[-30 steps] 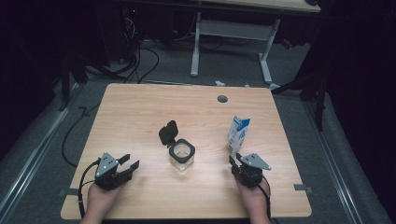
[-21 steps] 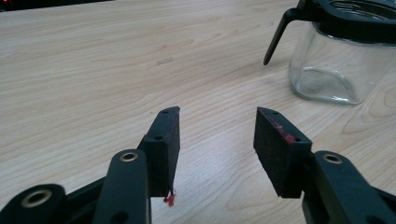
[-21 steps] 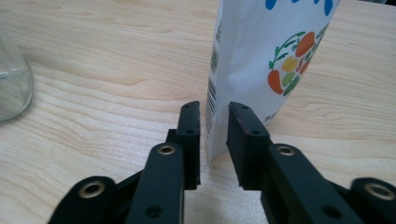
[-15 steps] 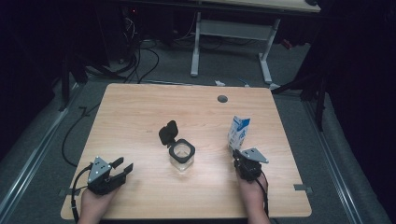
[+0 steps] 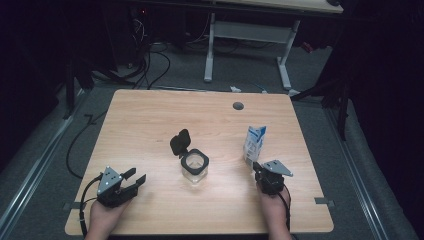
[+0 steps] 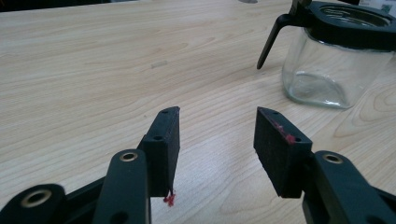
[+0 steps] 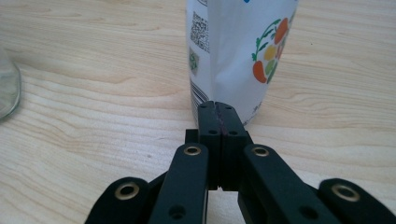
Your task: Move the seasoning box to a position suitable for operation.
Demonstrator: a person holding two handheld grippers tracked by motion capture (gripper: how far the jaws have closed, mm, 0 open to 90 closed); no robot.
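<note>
A clear glass jar (image 5: 194, 167) with a black rim stands at the table's middle, its black flip lid (image 5: 180, 142) raised behind it. A white and blue pouch (image 5: 254, 142) stands upright to its right. My left gripper (image 5: 131, 181) rests near the front left, open and empty, aimed toward the jar (image 6: 334, 60); in the left gripper view its jaws (image 6: 217, 140) stand wide apart over bare wood. My right gripper (image 5: 256, 167) points at the pouch (image 7: 238, 46). Its jaws (image 7: 219, 109) have just been closing and now meet with nothing between them, tips just short of the pouch's base.
A round cable hole (image 5: 238, 106) lies near the wooden table's (image 5: 150, 115) far edge. Beyond the table are floor cables and the white legs of another desk (image 5: 210, 50). The jar's edge (image 7: 7, 88) shows at the left of the right gripper view.
The right gripper's jaws have closed together, empty. Both hands have stayed about where they were, and jar and pouch have not moved.
</note>
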